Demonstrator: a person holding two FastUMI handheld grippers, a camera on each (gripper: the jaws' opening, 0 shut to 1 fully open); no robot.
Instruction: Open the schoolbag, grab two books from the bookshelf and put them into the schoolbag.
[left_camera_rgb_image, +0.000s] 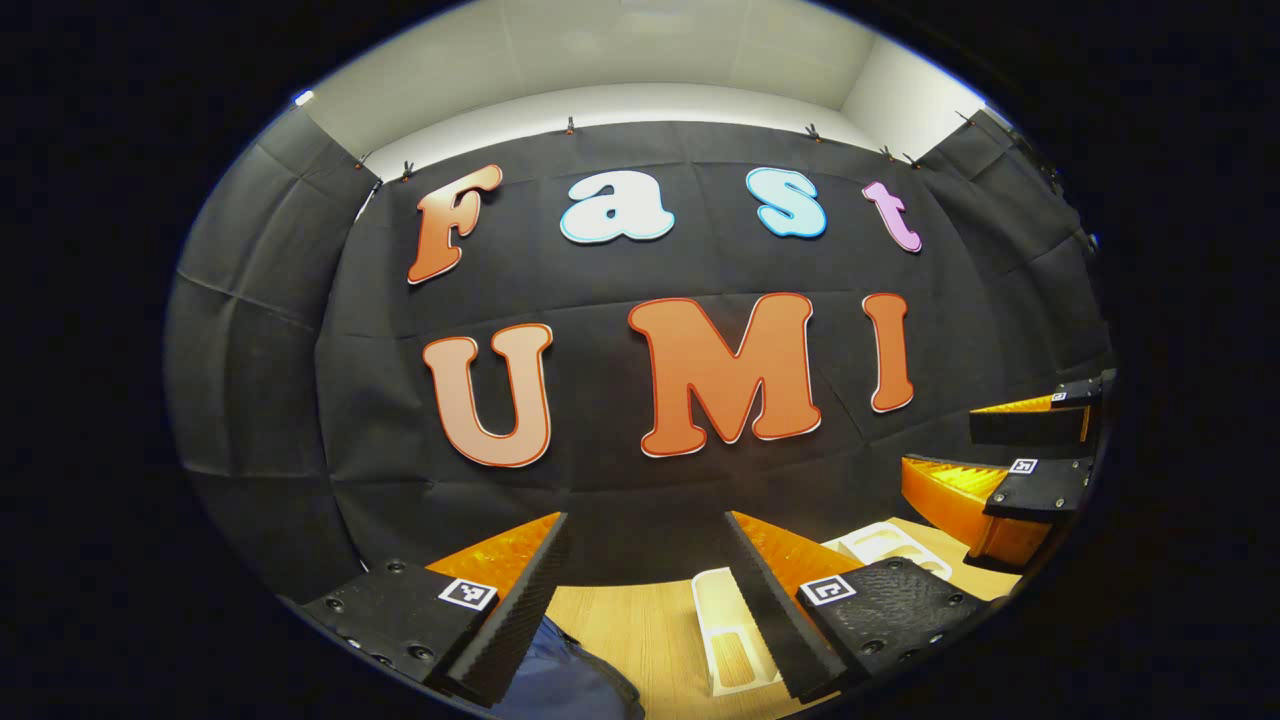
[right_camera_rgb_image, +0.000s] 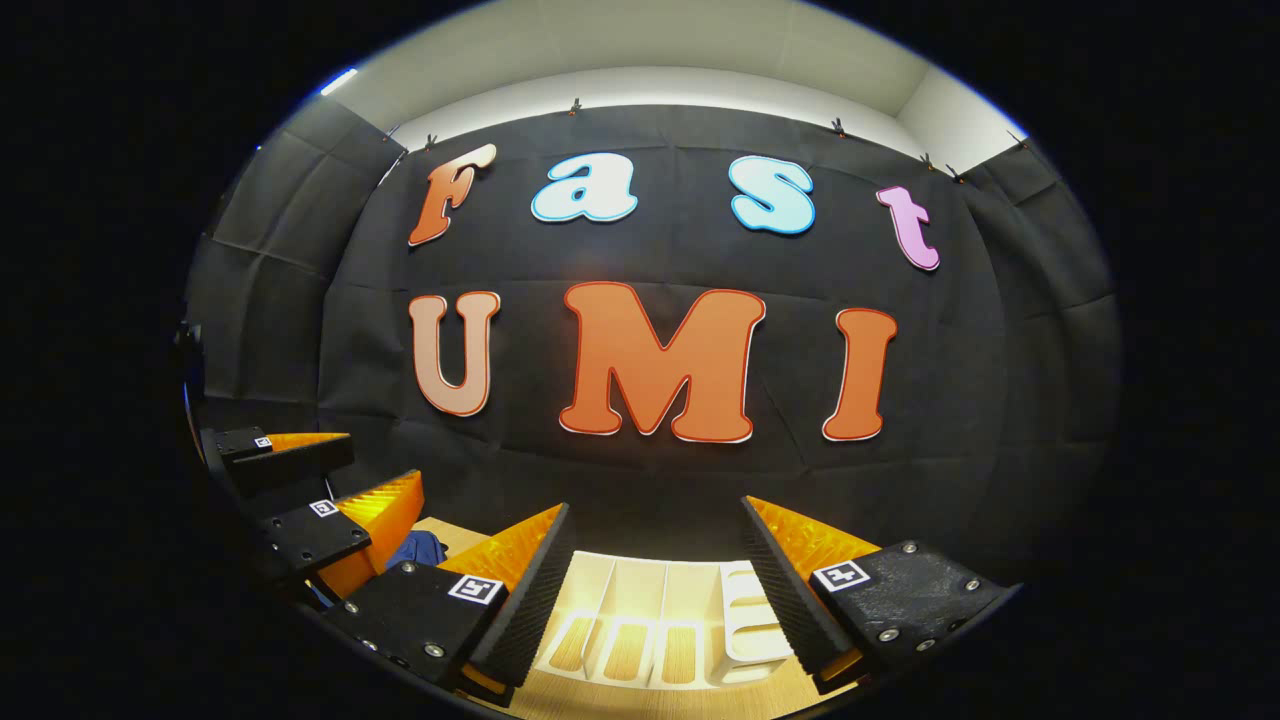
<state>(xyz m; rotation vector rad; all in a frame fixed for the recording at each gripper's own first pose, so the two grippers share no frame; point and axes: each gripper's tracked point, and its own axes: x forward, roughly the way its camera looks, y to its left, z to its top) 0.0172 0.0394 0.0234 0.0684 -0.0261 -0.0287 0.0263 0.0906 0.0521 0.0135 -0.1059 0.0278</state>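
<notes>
evidently both grippers are held level and raised, pointed at the black cloth wall rather than down at the work, which suits a waiting pose before anything is touched.

the left gripper is seen in the left gripper view with its fingers spread wide and nothing between them. below them lies the light wooden surface, and at the bottom edge, just beside the left-hand finger, a rumpled fold of dark blue fabric is visible; it is judged to be the schoolbag, though too little is seen to tell whether it is zipped. the same blue fabric is glimpsed in the right gripper view, beyond the other gripper.

the right gripper is likewise held with its fingers wide apart and empty. between and below them stands the white slotted bookshelf rack, its dividers upright and its slots facing the camera. no books can be made out in it from this angle.

each gripper is thus placed over its own job: the left near the bag to be opened, the right before the rack. the task is judged not yet begun.
</notes>
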